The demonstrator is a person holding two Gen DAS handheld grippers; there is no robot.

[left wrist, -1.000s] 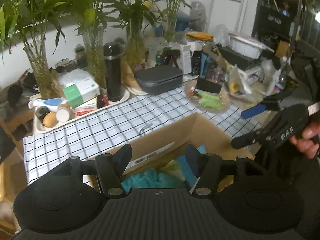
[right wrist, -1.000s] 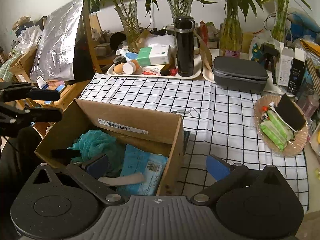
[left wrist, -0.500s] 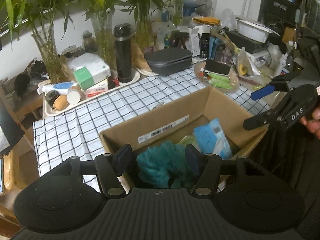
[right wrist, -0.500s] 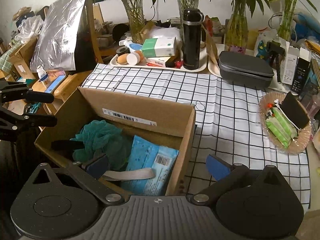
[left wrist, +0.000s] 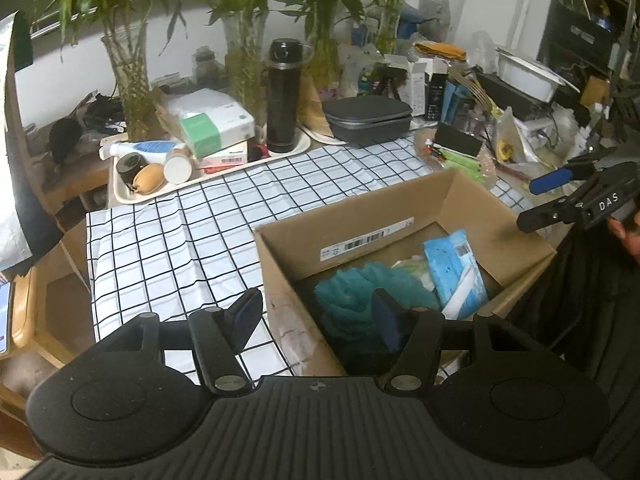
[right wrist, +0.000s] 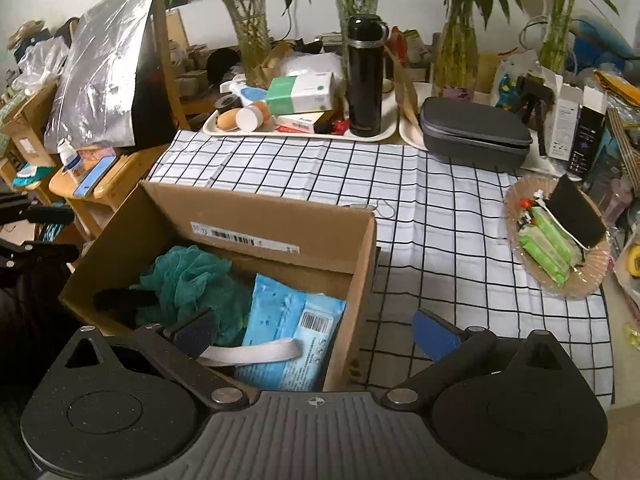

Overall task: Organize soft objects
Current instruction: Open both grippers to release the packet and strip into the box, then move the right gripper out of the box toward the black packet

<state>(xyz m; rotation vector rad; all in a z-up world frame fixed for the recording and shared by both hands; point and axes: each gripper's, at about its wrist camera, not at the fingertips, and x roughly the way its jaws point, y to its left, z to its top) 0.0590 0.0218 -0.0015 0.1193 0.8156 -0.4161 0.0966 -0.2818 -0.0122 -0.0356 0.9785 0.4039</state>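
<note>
On the desk, covered by a white cloth with a black grid (right wrist: 440, 208), an open cardboard box (right wrist: 256, 216) sits at the near left corner of the cloth as the right wrist camera sees it. Inside the box lie the soft things: a teal mesh bath sponge (right wrist: 192, 280) against the left side, a light blue pack of wipes (right wrist: 288, 320) beside it on the right, touching it, and a pale strap (right wrist: 256, 354) across the near end of the pack. The left gripper (left wrist: 316, 316) hangs over the near left corner of the box with its jaws open and nothing between the pads; one finger stands outside the box wall over the cloth, the other inside, over the sponge (left wrist: 352, 292). The right gripper (right wrist: 316, 332) also has its jaws wide open and empty, one finger above the box by the strap, the other over the cloth to the right of the box wall. In the left wrist view the right gripper (left wrist: 576, 196) shows at the far right edge, held by a hand (left wrist: 624, 232). Toward the right edge of the desk a woven plate (right wrist: 580, 284) carries green packets (right wrist: 548, 248) and a black pouch (right wrist: 576, 212). Along the far edge stand a tray (right wrist: 304, 130) with a black flask (right wrist: 364, 76) and a green and white tissue box (right wrist: 300, 92), a grey zip case (right wrist: 476, 132), and glass vases of bamboo (right wrist: 248, 36).
</note>
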